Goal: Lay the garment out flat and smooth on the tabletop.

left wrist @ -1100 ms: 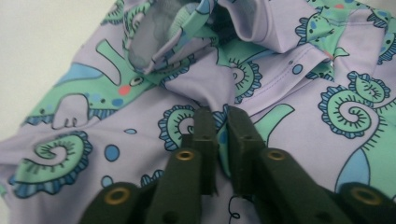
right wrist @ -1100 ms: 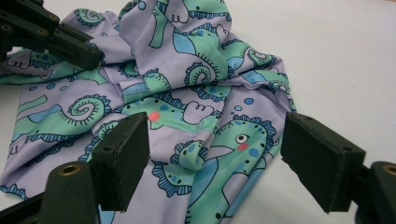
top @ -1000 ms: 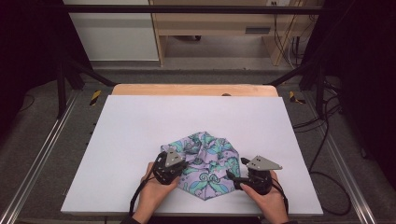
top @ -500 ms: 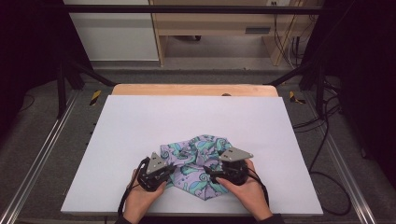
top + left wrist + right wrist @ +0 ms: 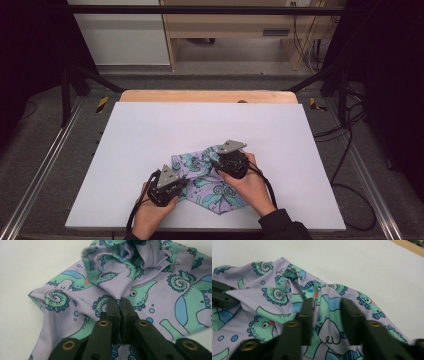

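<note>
The right hand-held gripper (image 5: pixel 223 162) moved up the soft patterned cloth (image 5: pixel 210 182), jaws closing around a fold; the left hand-held gripper (image 5: pixel 176 186) stays clamped on the cloth.

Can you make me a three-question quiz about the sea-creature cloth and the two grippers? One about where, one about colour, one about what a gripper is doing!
1. Where does the cloth lie on the white table?
A. far edge
B. near edge, by the hands
C. on the floor

2. What is the cloth's background colour?
A. lilac
B. red
C. black

3. How are the left gripper jaws?
A. wide open
B. shut on the cloth
C. holding a cup

Answers:
1 B, the high view shows it between both hands.
2 A, lilac with green and blue creatures.
3 B, the jaws meet, pinching fabric.
</note>
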A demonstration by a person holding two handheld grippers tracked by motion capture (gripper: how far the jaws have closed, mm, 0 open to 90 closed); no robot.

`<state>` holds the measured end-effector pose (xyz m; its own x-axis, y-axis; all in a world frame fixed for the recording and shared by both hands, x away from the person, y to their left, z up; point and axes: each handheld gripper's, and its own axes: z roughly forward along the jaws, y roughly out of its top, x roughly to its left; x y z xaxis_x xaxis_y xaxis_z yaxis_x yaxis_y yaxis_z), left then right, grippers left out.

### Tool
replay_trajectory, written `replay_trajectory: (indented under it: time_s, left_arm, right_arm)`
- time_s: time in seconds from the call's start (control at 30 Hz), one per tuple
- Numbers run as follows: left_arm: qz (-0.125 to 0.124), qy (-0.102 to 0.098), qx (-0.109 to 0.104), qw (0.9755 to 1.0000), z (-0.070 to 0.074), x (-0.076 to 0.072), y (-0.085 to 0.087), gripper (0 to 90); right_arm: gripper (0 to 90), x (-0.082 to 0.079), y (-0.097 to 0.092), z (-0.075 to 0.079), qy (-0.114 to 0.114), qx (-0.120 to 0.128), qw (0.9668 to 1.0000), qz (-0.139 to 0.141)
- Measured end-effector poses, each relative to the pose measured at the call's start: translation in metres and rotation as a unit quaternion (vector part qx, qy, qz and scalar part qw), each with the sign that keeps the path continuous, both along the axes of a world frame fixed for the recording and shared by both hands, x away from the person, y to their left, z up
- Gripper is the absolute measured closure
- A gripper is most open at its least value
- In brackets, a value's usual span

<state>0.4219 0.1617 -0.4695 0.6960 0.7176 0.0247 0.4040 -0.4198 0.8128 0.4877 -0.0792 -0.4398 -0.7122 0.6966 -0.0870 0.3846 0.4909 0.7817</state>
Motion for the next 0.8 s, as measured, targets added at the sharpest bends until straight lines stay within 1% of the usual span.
replay_trajectory:
  time_s: [0.03,0.07,0.1,0.13,0.17,0.27,0.37,0.4,0.53,0.63,0.7,0.8]
  left_arm:
    - [0.000,0.000,0.000,1.0000,0.000,0.000,0.001,88.1]
    - [0.000,0.000,0.001,1.0000,0.000,0.000,0.001,88.1]
    - [0.001,0.000,0.001,1.0000,0.000,0.000,0.002,88.1]
    - [0.001,0.000,0.001,1.0000,0.000,0.000,0.002,88.1]
    - [0.004,0.001,0.000,1.0000,-0.001,0.000,0.003,88.1]
    - [0.004,0.005,-0.001,1.0000,-0.003,0.001,0.002,87.9]
    - [0.000,0.008,-0.008,0.9999,-0.004,0.002,0.000,87.8]
    - [-0.002,0.009,-0.007,0.9999,-0.004,0.002,-0.001,87.8]
    - [-0.016,0.021,0.003,0.9996,-0.007,0.001,-0.006,87.5]
    - [-0.025,0.027,0.008,0.9993,-0.008,0.000,-0.009,87.0]
    - [-0.030,0.032,0.009,0.9990,-0.008,-0.001,-0.010,86.4]
    - [-0.040,0.040,0.005,0.9984,-0.007,-0.002,-0.011,85.6]
  right_arm:
    - [78.1,0.000,-0.002,0.000,0.000,-0.001,1.0000,0.001]
    - [81.3,0.000,-0.005,0.001,0.000,0.001,1.0000,0.002]
    - [82.4,0.000,-0.008,0.002,0.003,0.008,1.0000,0.002]
    - [83.0,0.001,-0.015,0.003,0.007,0.019,0.9998,0.000]
    - [83.2,0.001,-0.019,0.004,0.008,0.024,0.9997,-0.002]
    - [83.8,0.003,-0.042,0.003,0.016,0.042,0.9988,-0.018]
    - [84.1,0.004,-0.057,-0.001,0.025,0.051,0.9979,-0.030]
    - [84.2,0.005,-0.061,-0.002,0.028,0.052,0.9978,-0.030]
    - [84.1,0.007,-0.066,-0.008,0.037,0.048,0.9977,-0.031]
    - [84.1,0.010,-0.066,-0.014,0.044,0.047,0.9973,-0.034]
    - [83.9,0.013,-0.067,-0.017,0.050,0.053,0.9966,-0.037]
    - [83.6,0.016,-0.068,-0.019,0.056,0.057,0.9960,-0.040]
